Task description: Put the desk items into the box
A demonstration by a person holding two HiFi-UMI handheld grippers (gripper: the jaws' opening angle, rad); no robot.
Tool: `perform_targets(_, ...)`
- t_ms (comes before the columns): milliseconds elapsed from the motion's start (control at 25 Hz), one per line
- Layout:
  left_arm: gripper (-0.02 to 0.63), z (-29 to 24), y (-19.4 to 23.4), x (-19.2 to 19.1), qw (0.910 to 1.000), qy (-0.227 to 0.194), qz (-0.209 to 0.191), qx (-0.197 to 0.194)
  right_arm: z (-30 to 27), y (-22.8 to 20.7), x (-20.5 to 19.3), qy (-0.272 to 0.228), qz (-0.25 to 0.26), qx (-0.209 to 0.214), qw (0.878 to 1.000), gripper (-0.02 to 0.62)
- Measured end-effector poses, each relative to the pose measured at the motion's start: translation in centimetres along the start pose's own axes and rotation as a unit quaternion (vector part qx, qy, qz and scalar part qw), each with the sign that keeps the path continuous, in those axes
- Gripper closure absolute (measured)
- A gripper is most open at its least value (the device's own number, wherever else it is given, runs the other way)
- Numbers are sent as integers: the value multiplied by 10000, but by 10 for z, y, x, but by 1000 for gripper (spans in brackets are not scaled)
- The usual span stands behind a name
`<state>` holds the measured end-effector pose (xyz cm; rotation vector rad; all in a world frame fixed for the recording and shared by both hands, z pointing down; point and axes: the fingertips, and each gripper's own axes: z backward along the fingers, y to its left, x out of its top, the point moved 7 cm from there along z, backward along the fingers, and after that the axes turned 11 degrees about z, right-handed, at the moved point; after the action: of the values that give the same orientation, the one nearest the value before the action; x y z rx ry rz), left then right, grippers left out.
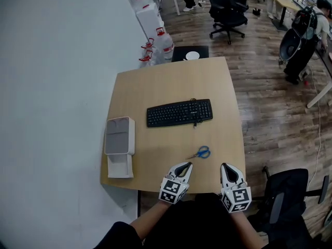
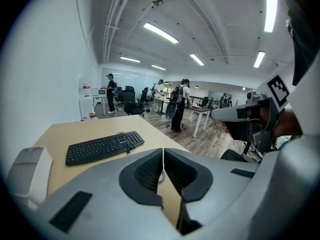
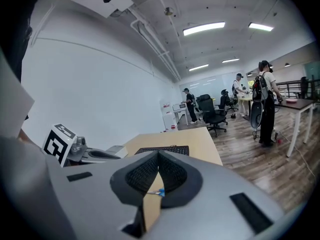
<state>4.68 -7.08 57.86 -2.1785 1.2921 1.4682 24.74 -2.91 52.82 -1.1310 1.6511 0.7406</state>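
On the wooden table (image 1: 171,82) a black keyboard (image 1: 179,112) lies in the middle. Blue-handled scissors (image 1: 200,152) lie nearer me. A grey and white box (image 1: 119,136) sits at the table's left edge. My left gripper (image 1: 188,165) and right gripper (image 1: 224,166) hover side by side over the near edge, both shut with nothing held. The left gripper view has its jaws (image 2: 163,150) meeting at the tips, with the keyboard (image 2: 102,146) and box (image 2: 27,174) beyond. In the right gripper view, the scissors (image 3: 156,192) show below the closed right gripper (image 3: 158,152).
Water bottles (image 1: 155,43) with red caps stand on the floor behind the table, next to a black stand (image 1: 191,53). An office chair (image 1: 228,12) is farther back. A black chair (image 1: 290,191) stands at my right. A person with a backpack (image 1: 303,40) is at the far right.
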Motion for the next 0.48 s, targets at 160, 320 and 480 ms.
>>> perform_targets(160,589,-34,12,-1,9980,478,-408,-118,-5,-12,-1,65,-150,-50,9999,536)
perform_targets(320,589,-65,17,-13,9936,940,-555,-297,-7,-18,6,8,-170,-83,9998,537)
perform_targets(480,586,-98,24,-34,9860,1460,-716,-371,-11,-29,1,51,-220,-147,9996,536)
